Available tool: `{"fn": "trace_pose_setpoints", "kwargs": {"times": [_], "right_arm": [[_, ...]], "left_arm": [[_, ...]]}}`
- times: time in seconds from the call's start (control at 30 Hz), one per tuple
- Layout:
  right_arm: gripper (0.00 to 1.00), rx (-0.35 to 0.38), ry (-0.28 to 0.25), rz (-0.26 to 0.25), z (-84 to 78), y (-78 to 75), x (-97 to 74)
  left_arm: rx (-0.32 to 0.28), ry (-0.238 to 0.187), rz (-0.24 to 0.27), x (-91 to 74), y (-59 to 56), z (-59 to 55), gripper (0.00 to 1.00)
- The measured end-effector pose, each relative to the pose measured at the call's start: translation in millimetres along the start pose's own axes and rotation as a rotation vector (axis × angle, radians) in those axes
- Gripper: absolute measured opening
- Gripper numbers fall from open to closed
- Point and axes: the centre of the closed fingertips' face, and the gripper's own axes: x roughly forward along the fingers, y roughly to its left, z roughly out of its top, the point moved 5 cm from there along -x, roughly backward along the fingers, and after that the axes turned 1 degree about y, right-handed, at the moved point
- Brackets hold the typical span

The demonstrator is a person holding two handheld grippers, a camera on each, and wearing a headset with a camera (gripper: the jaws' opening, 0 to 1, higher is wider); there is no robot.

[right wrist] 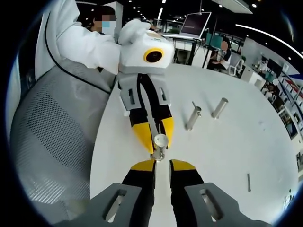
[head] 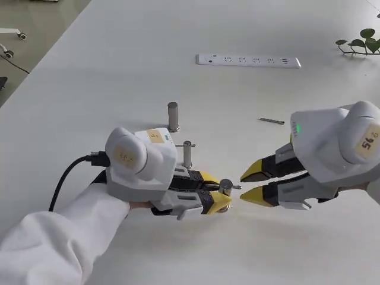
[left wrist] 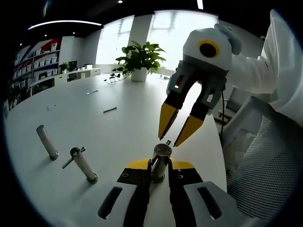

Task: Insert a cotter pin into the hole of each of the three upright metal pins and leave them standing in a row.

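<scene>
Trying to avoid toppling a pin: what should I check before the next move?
1. Near grey metal pin clamped by left hand-held gripper: ok.
2. Thin metal cotter pin fully through it: cannot tell.
3. Right hand-held gripper open: ok.
4. Middle grey metal pin upright, own cotter pin in: ok.
5. Far grey metal pin fitted: not ok.
6. Spare cotter pin on white table: ok.

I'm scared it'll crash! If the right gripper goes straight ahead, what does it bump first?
Probably the short silver metal pin, clamped upright in the left gripper; depth is hard to judge.
</scene>
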Motion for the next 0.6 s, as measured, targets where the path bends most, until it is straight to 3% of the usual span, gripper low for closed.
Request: {"fn": "trace_pose_setpoints", "kwargs": {"times": [0.07,0.6], "right_arm": [[0.0,0.019,-0.019,0.009,1.4,0.3,-0.4],[0.0,0.032,-0.027,-0.002,4.3,-2.0,8.4]], "left_arm": [[0.0,0.001,-0.001,-0.1,0.0,0.0,0.12],[-0.015,-0.006,0.002,-3.1,0.8,0.5,0.13]]}}
